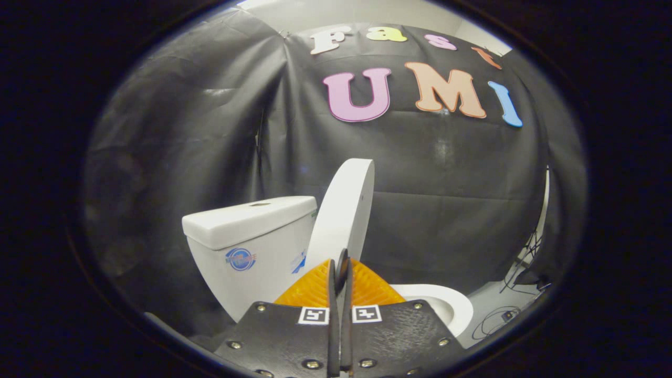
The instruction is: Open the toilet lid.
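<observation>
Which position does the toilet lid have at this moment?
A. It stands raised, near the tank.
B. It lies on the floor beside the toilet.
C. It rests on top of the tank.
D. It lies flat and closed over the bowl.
A: the toilet lid stands raised just beyond the tongs, whose fingers are together, beside the tank, and the bowl rim lies uncovered.

Black cloth wall (430, 173), cables (517, 273)
</observation>
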The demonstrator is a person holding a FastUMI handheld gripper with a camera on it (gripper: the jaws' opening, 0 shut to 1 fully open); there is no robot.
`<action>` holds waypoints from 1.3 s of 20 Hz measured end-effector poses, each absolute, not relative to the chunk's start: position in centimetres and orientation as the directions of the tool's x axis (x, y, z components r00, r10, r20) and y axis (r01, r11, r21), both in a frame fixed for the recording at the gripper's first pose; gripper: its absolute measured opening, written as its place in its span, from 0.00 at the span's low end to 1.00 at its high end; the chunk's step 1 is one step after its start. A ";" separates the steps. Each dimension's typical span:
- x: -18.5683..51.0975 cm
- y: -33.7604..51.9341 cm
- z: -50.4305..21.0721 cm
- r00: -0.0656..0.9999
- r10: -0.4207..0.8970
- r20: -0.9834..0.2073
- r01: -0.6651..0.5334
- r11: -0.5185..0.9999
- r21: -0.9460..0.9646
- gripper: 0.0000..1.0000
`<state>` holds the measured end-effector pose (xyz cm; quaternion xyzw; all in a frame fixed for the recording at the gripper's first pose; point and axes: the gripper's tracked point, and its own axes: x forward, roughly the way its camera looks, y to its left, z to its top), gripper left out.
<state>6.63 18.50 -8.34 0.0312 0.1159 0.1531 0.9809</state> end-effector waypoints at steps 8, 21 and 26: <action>6.5 22.5 -7.6 0.923 0.337 -0.183 -0.333 0.941 0.057 0.02; 6.4 27.8 -7.6 0.907 0.389 -0.160 -0.390 0.920 0.031 0.03; 6.3 28.1 -7.6 0.900 0.408 -0.156 -0.405 0.913 0.049 0.04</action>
